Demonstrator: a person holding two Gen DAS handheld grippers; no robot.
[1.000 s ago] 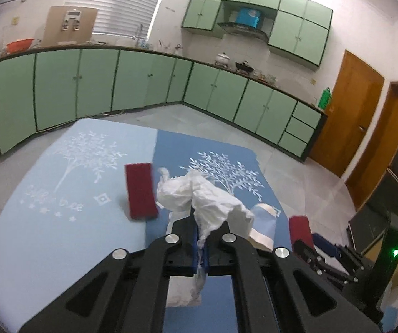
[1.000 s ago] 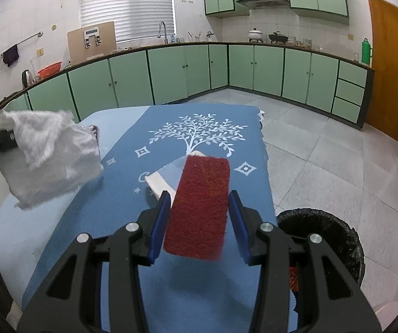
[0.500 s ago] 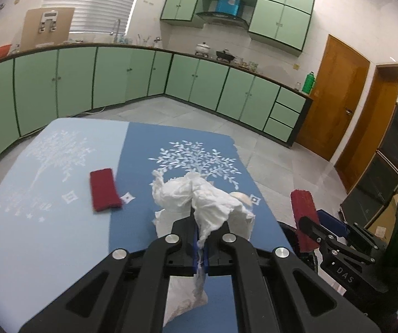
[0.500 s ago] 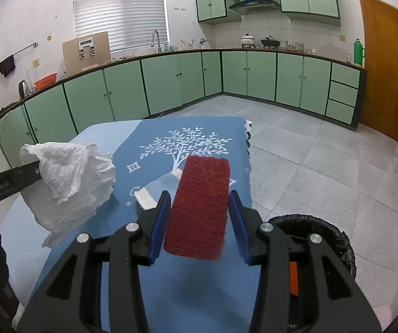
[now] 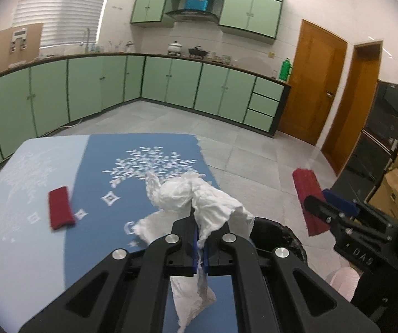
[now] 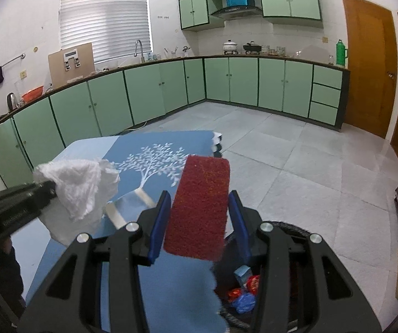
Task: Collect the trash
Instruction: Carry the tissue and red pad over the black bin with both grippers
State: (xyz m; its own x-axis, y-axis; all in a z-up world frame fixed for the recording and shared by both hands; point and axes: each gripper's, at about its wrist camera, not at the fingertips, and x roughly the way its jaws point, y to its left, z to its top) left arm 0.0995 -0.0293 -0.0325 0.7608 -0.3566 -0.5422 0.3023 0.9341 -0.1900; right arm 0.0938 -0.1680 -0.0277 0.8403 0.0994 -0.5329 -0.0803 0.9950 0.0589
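Observation:
My left gripper [image 5: 199, 238] is shut on a crumpled white tissue [image 5: 196, 197] and holds it above the right edge of the blue tablecloth [image 5: 143, 149]. The tissue also shows in the right wrist view [image 6: 79, 186]. My right gripper [image 6: 199, 208] is shut on a dark red scouring pad [image 6: 199, 208], held above the black trash bin [image 6: 296, 229]; the pad also shows at the right of the left wrist view [image 5: 307, 191]. The bin [image 5: 276, 236] sits on the floor beside the table, with wrappers [image 6: 243, 291] inside.
A second red pad [image 5: 60, 208] lies on the table at the left. A strip of pale packaging [image 6: 143, 197] lies on the cloth near the tissue. Green cabinets [image 6: 149, 94] line the far walls and a grey tiled floor [image 6: 296, 166] lies beyond the table.
Both grippers have moved right toward the table's edge with their loads. The bin has come into view under them and the second red pad has slid left in view.

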